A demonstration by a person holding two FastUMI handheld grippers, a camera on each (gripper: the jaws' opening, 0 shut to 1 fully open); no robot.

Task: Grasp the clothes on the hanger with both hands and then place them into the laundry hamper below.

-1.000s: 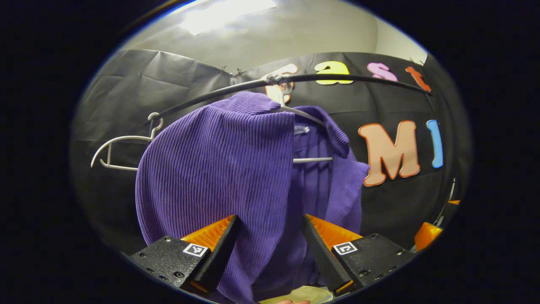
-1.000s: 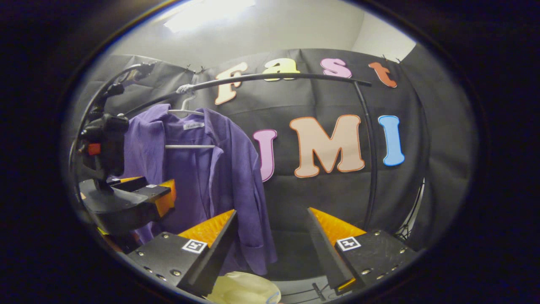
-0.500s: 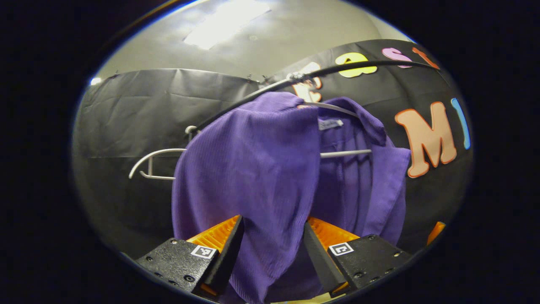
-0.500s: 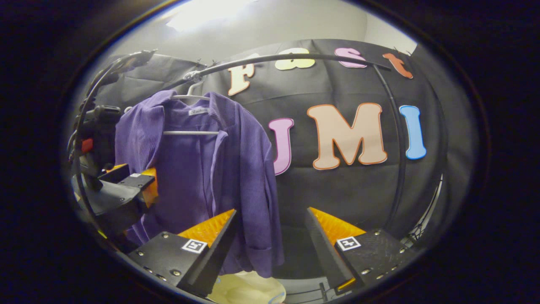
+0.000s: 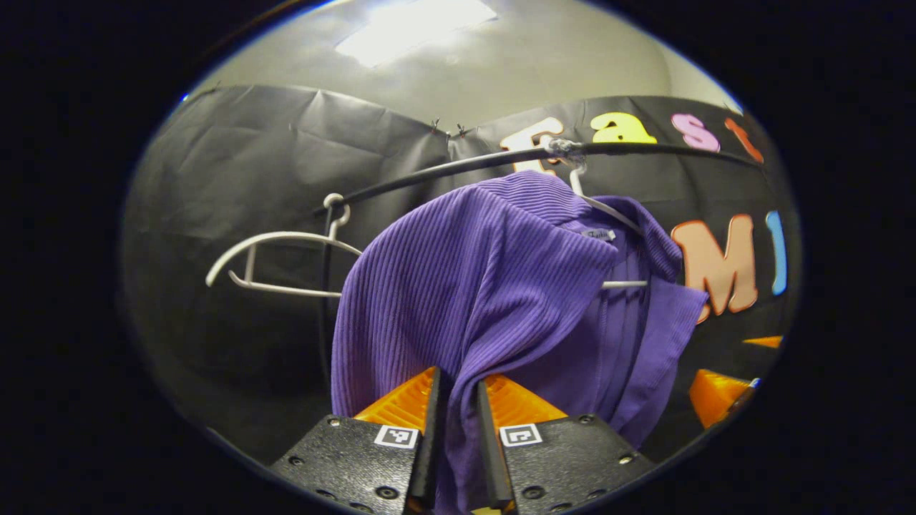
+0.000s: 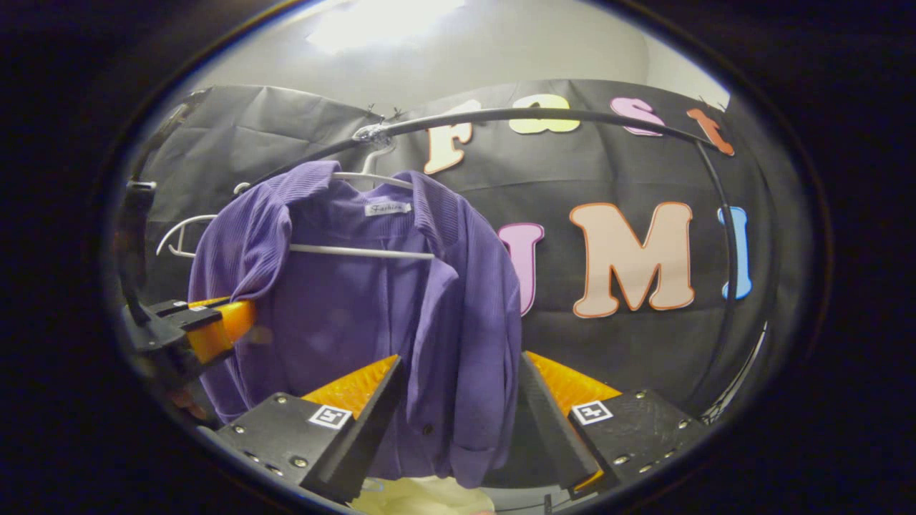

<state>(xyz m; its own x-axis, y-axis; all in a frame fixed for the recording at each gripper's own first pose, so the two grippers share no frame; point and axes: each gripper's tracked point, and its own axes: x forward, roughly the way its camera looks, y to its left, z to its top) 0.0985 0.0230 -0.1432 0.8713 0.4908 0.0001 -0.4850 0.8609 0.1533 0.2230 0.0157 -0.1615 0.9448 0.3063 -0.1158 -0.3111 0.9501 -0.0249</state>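
A purple ribbed shirt (image 5: pixel 458 286) hangs on a white hanger (image 6: pixel 358 250) from a black rail (image 6: pixel 544 114), in front of the booth's black cloth wall.

Left tool (image 5: pixel 458 400): fingers nearly together, pinching a fold of the shirt's left side btwn them; fabric bunches and pulls toward it. In the right gripper view this tool (image 6: pixel 215 325) sits at far left, against the shirt's sleeve edge.

Right tool (image 6: pixel 458 400): fingers wide apart, gripping nothing. The shirt's right front panel hangs btwn and just beyond them; contact can't be told.

A 2nd white hanger (image 5: pixel 279 261), bare, hangs on the rail left of the shirt. Pale cloth (image 6: pixel 422 497) shows low, below the shirt hem; hamper itself can't be made out.
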